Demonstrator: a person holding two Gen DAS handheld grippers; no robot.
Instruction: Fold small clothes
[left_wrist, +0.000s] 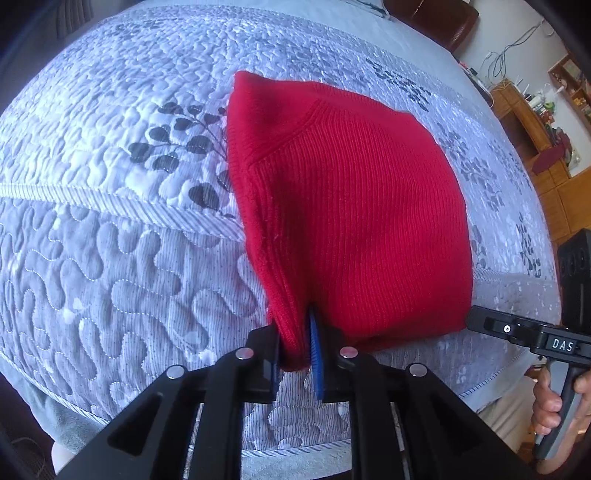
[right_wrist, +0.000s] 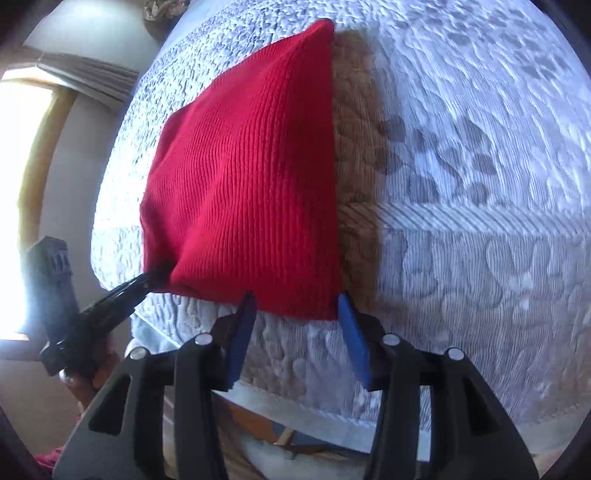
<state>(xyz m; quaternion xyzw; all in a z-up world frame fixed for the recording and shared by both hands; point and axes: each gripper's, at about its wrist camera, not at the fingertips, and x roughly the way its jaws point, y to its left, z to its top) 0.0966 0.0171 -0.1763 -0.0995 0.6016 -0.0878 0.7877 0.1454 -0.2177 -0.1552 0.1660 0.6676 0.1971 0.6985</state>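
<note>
We see a red knit garment (left_wrist: 343, 206), ribbed and folded, lying on a bed covered with a pale quilt (left_wrist: 110, 229). The quilt is stitched in wavy lines and printed with dark leaf sprigs. In the left wrist view the garment spreads away from the camera, and a seam line runs across its upper part. Its near corner is bunched into a narrow tail.

That tail sits between the blue pads of the left hand-held gripper (left_wrist: 295, 354). The jaws are drawn in close and pinch the cloth, so the left hand-held gripper holds the garment's near left corner. The right wrist view confirms this: the left hand-held gripper (right_wrist: 155, 277) appears there at the left, its black tip buried in the gathered red corner.

The right hand-held gripper (right_wrist: 295, 306) stands at the garment's near right corner. Its jaws are about half spread. The near hem of the garment lies between the two blue pads, with the right pad just beside the garment's right edge and the left pad at the hem. We cannot see either pad pressing the cloth. In the left wrist view the right hand-held gripper (left_wrist: 476, 321) comes in from the right edge, its tip next to the garment's near right corner, with a person's hand (left_wrist: 554, 402) on its handle.

Beyond the bed, at the far right, stand wooden shelves (left_wrist: 535, 122) with small items.
</note>
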